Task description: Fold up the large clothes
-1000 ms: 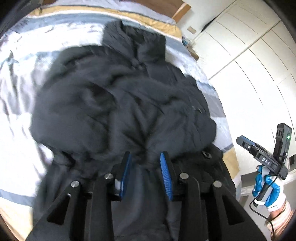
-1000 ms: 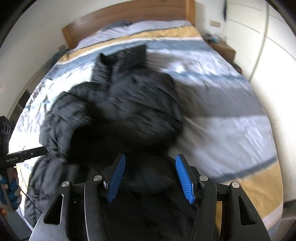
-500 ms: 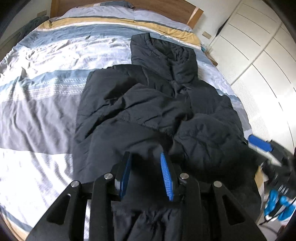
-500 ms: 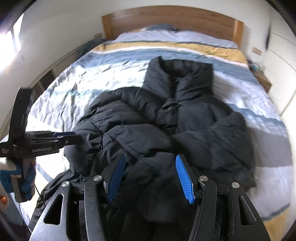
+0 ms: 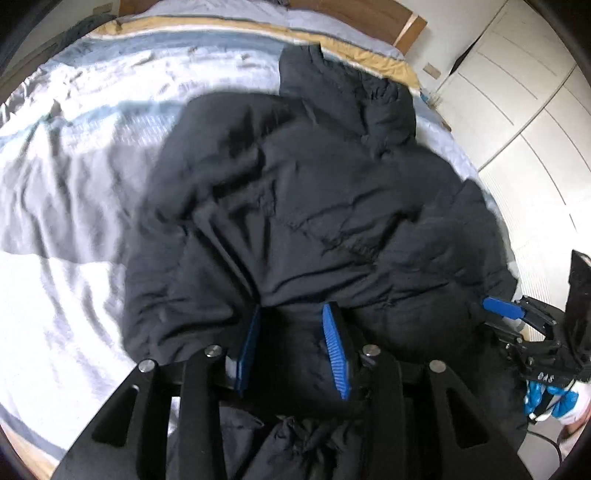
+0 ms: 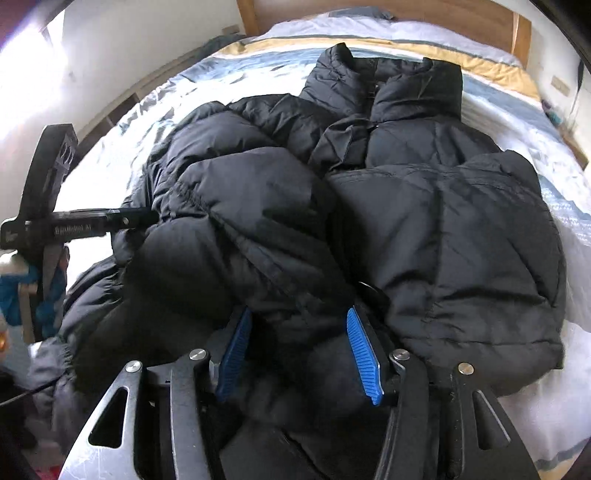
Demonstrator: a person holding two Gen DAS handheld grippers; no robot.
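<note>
A large black puffer jacket [image 5: 314, 206] lies on the bed, collar toward the headboard, sleeves folded over the front. It fills the right wrist view [image 6: 406, 206] too. My left gripper [image 5: 291, 314] has its jaws apart, pressed into the jacket's lower hem, with dark fabric bulging between the blue pads. My right gripper [image 6: 299, 317] is also open wide, low over the hem, with fabric between its pads. Each gripper shows in the other's view: the right one [image 5: 517, 314] at the jacket's right edge, the left one [image 6: 110, 221] at its left edge.
The bed [image 5: 66, 206] has a striped white, grey, blue and tan cover and a wooden headboard [image 6: 406, 11]. White wardrobe doors [image 5: 535, 122] stand to the right of the bed. A wall and low shelving [image 6: 122, 107] run along the left side.
Both grippers have dropped lower and closer onto the jacket's hem, and the jacket now fills more of both views. The jaws look as far apart as before.
</note>
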